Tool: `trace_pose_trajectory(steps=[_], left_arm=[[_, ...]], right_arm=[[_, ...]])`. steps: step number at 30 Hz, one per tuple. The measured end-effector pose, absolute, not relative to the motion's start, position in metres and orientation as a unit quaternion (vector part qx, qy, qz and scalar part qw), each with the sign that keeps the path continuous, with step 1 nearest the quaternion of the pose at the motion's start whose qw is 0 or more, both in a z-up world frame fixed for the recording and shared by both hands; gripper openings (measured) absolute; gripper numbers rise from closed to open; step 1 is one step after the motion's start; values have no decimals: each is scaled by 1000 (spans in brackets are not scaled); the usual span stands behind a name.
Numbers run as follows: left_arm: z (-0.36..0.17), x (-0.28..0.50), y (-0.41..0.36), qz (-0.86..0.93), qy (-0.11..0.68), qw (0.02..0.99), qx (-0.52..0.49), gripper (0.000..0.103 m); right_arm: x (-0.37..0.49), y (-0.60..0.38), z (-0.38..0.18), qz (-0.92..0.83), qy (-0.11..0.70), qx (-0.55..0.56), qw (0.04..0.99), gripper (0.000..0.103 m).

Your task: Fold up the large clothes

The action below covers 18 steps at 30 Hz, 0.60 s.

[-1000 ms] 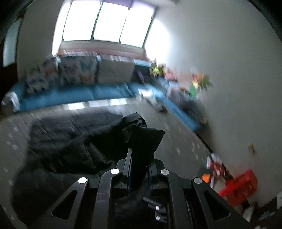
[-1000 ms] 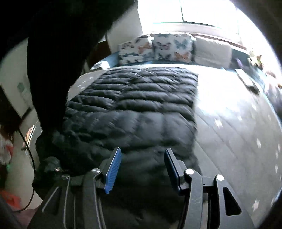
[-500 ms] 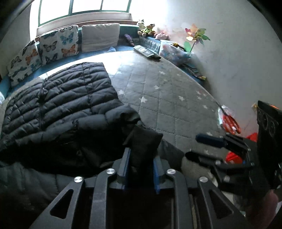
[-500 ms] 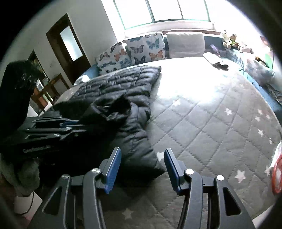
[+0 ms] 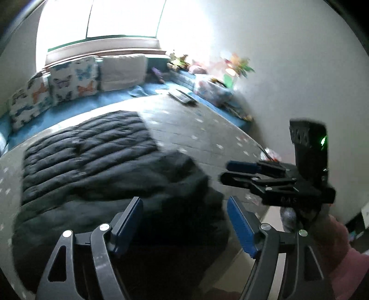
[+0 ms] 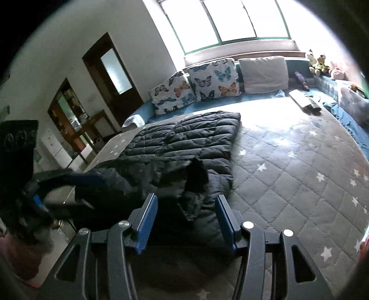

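Left wrist view: aimed steeply down along blue-padded fingers [image 5: 241, 227], close above the black quilted puffer jacket [image 5: 92, 157]. Right wrist view: aimed less steeply across the grey star-patterned quilted mattress [image 6: 299, 175]. Shared by both: jacket, butterfly-print cushions [image 6: 213, 79], bright window [image 6: 230, 20].

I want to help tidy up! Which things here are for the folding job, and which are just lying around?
For the job:
black puffy coat, lying on the bed
left claw, open, jaws just opened, nothing gripped
right claw, open, nothing gripped

Just lying around:
butterfly pillows
plain pillow
stuffed toys
starry quilt
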State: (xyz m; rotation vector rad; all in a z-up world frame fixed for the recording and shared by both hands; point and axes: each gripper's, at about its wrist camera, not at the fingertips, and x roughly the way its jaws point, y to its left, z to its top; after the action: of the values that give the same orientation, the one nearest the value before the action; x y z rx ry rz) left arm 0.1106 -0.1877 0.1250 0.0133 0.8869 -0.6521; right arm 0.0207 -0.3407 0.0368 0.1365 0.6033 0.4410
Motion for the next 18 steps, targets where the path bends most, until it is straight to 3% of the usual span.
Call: trace_pose_trajectory(steps=[6,9,10,12,15,18], left_arm=[[161,111,-51,-162,380,911,-17,80],[159,121,15,-83,385,919,-26,77],[155,126,38,-61,391,918,-34,74],[142,138,68,-42,413,909,-47,57],[118,148,91,-40,439,896,-48,43],[86,147,94,-72,457,885,-46,35]], right_arm=[[44,-323,22,234,330,69,912,56],[51,-310,13,240,341,59,907,40],[50,-305,14,241,340,53,907,25],[45,-298,19,225,332,24,916,17],[28,-296,36,205,311,-10,928,14],[18,-303,41,186,300,-28,935,12]])
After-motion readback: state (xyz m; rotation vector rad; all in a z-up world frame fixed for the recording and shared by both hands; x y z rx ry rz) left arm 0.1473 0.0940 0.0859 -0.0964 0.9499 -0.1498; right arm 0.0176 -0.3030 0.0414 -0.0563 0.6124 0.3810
